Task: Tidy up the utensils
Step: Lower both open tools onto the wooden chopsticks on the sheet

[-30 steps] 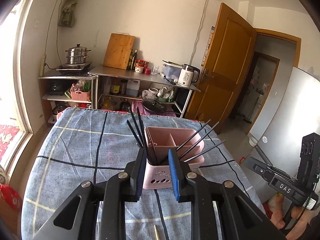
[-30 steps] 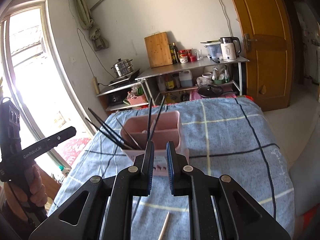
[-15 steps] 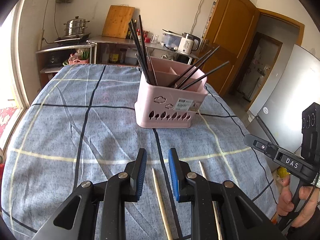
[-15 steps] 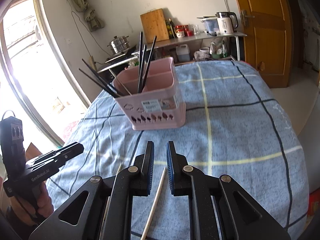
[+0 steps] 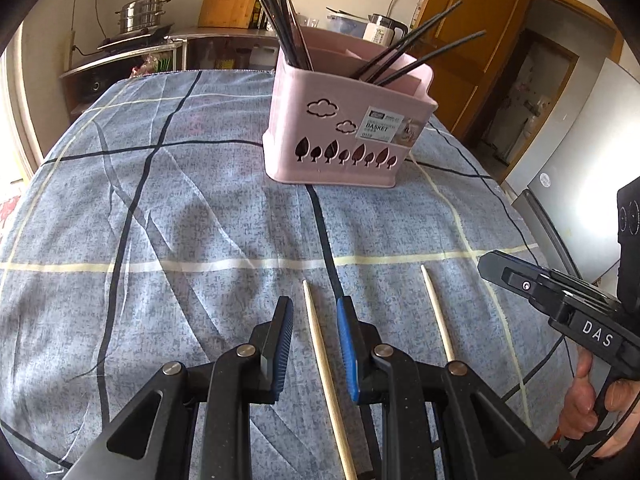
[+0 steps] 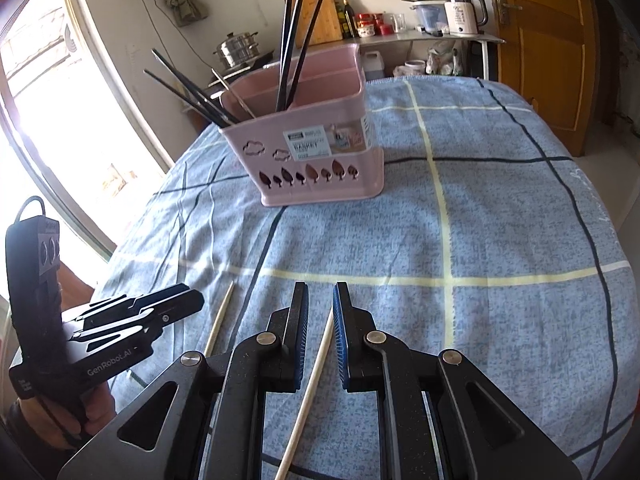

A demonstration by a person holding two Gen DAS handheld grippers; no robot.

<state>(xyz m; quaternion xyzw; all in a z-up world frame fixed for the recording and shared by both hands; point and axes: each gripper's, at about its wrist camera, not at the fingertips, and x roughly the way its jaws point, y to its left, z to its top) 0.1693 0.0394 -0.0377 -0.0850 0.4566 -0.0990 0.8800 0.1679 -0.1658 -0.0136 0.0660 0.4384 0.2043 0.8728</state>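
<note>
1. You are at the pick-up step: two pale chopsticks lie flat on the desk cloth, well in front of the pink basket (image 5: 344, 120).
2. Your left hand-held gripper (image 5: 312, 344) is released, its jaws straddling the left chopstick (image 5: 320, 354) without touching it.
3. Your right hand-held gripper (image 6: 319, 334) is also released, jaws either side of the right chopstick (image 6: 316, 372), holding nothing.
4. Next, judged from this: lower each gripper to the cloth, clench on the stick, then lift and carry it to the basket, where the black chopsticks (image 5: 412, 54) already stand.
5. Against half a second ago, both grippers sit lower and nearer the sticks, and the basket looks larger in each view. A second ago both were up at the basket.
</note>
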